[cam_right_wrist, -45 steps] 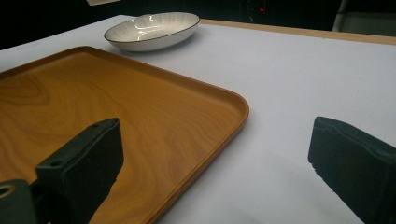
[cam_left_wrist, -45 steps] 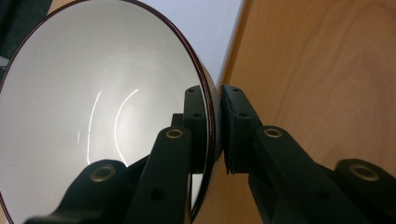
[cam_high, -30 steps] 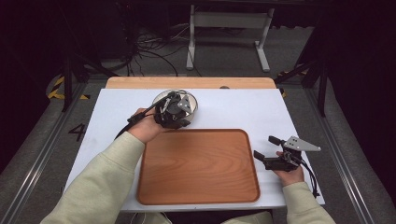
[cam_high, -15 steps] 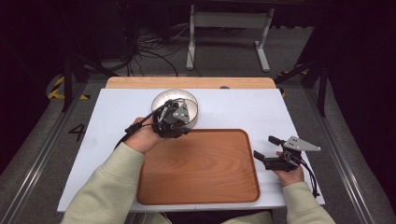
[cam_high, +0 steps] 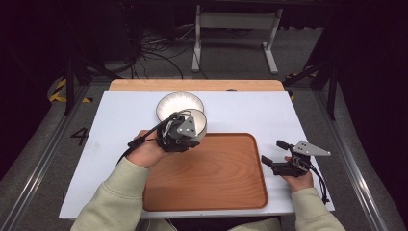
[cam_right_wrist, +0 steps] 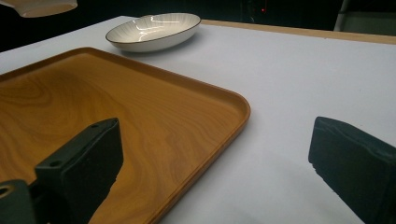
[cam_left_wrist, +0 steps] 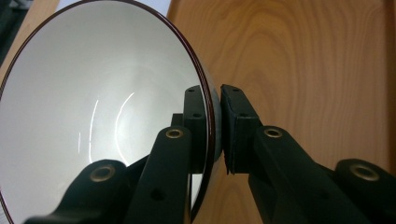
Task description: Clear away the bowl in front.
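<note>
My left tool (cam_high: 185, 134) pinches bowl (cam_left_wrist: 102, 107) rim over tray (cam_high: 211, 178); right tool (cam_high: 279, 156) agape, idle. Thin rim hold, bowl may slip.

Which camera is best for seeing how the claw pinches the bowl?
The left gripper view: the left gripper clamps the bowl rim, one jaw inside, one outside. The high view shows them small; the right gripper view catches just its underside at top left.

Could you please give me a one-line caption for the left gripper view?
Left gripper pinching the rim of a white bowl, lifted above the wooden tray.
</note>
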Demonstrator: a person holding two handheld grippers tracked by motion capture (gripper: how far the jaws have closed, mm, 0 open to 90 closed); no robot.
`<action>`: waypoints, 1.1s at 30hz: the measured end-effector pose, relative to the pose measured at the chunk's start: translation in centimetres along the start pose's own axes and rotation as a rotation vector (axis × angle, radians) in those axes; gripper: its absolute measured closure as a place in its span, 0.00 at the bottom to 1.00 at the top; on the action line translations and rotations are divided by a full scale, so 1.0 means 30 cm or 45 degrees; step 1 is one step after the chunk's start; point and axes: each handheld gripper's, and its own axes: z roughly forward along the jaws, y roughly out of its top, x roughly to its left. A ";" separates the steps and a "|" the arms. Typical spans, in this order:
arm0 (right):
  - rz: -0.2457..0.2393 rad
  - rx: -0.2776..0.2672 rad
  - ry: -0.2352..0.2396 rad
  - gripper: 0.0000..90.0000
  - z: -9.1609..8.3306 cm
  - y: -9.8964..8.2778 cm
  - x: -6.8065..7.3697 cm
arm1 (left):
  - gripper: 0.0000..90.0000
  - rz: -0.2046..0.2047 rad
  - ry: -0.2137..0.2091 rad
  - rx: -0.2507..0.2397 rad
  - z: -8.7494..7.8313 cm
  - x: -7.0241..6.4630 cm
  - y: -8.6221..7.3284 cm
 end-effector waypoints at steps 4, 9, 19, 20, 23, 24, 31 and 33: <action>-0.002 0.001 0.001 0.04 -0.001 0.000 -0.001 | 0.91 0.015 -0.030 0.015 0.010 -0.013 0.001; 0.001 -0.003 0.005 0.04 0.000 0.000 -0.002 | 0.91 0.024 -0.076 0.016 0.031 -0.024 -0.002; 0.003 -0.003 0.008 0.04 -0.001 0.000 -0.001 | 0.91 0.090 -0.167 0.059 0.096 -0.078 0.000; 0.003 -0.003 0.008 0.04 -0.001 0.000 -0.001 | 0.91 0.097 -0.178 0.074 0.107 -0.084 0.001; 0.002 -0.002 0.009 0.04 0.000 0.000 -0.001 | 0.91 0.121 -0.190 0.099 0.125 -0.093 0.005; 0.002 -0.003 0.010 0.04 -0.001 0.000 -0.001 | 0.91 0.128 -0.196 0.101 0.131 -0.096 0.006; 0.004 -0.004 0.011 0.04 0.000 0.000 0.000 | 0.91 0.149 -0.241 0.135 0.176 -0.110 0.005; 0.001 -0.003 0.012 0.04 0.000 -0.001 -0.001 | 0.91 0.146 -0.250 0.141 0.185 -0.114 0.004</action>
